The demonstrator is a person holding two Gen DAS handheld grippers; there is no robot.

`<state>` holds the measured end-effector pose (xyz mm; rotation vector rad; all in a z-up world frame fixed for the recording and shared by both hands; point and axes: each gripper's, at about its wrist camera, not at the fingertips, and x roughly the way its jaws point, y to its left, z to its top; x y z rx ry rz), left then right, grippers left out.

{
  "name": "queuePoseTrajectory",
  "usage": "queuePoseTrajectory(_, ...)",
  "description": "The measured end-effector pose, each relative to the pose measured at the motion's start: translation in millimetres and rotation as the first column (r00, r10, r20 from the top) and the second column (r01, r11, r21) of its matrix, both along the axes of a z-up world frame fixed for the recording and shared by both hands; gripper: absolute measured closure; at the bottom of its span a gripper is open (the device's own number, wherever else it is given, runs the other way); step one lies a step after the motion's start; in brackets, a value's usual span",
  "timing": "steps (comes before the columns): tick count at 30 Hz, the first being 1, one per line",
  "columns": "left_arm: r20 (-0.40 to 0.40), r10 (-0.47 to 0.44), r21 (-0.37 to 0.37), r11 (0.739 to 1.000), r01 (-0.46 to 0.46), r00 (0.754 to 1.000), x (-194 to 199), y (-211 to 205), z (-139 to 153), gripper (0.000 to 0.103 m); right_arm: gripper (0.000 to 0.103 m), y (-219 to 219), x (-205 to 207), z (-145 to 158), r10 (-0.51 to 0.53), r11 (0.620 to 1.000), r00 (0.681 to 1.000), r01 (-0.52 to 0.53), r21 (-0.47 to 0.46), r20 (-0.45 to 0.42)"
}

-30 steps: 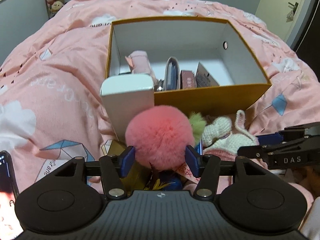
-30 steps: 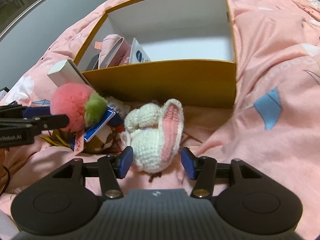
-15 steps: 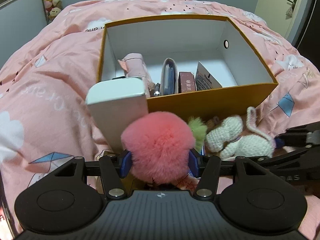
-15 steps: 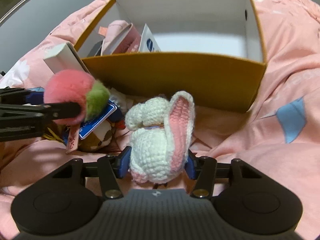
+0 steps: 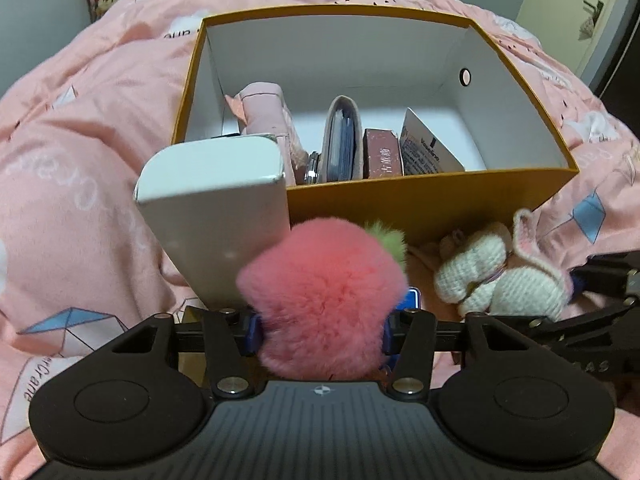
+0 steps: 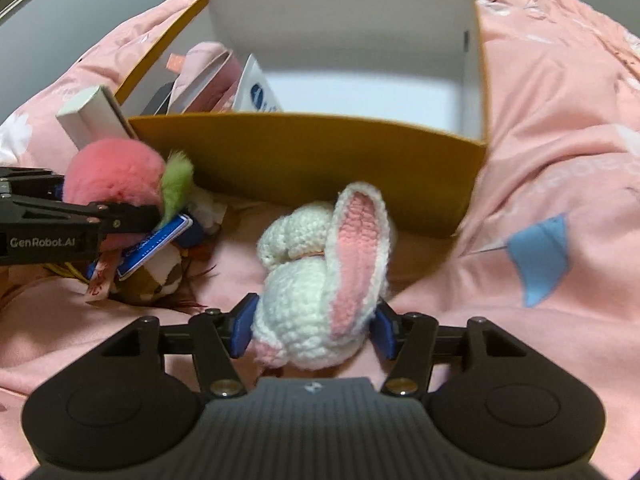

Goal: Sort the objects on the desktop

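Left wrist view: the left gripper (image 5: 320, 330) has just been closing and squeezes the pink fluffy ball (image 5: 324, 304), green tuft up. The right gripper (image 6: 314, 330) has just opened wider around the knitted bunny (image 6: 320, 300) on the bed (image 6: 560, 160), ear up, beside the yellow box (image 6: 320, 160).

Fluffy fur pompom (image 5: 324, 300); rough crocheted yarn rabbit (image 6: 320, 280) beside it; matt cardboard box (image 5: 420, 208); soft cotton bedspread (image 5: 80, 128).
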<state>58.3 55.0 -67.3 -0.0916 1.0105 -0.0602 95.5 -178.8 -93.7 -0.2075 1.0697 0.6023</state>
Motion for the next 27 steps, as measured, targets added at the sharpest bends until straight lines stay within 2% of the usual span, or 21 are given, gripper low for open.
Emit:
queuePoseTrajectory(7,0.019,-0.001,-0.016,1.0,0.002,1.0,-7.8,3.5,4.0,0.053,0.047,-6.0,-6.3,10.4,-0.002,1.0,1.0,0.002,0.023,0.019)
queuePoseTrajectory(14,0.03,0.022,-0.092,0.996,-0.019,0.999,-20.3,13.4,17.2,0.054,0.048,-24.7,-13.7,41.0,-0.018,0.995,0.999,0.014,0.102,0.037)
queuePoseTrajectory(22,0.1,-0.003,-0.128,0.992,0.016,0.995,-34.5,5.9,51.3,0.054,0.048,-37.8,-20.9,83.5,-0.02,0.979,0.997,0.003,0.203,0.078)
queuePoseTrajectory(27,0.147,-0.006,-0.145,0.989,0.027,0.989,-34.6,0.9,76.5,0.054,0.048,-31.8,-23.7,109.1,0.0,0.966,0.991,-0.034,0.255,0.132)
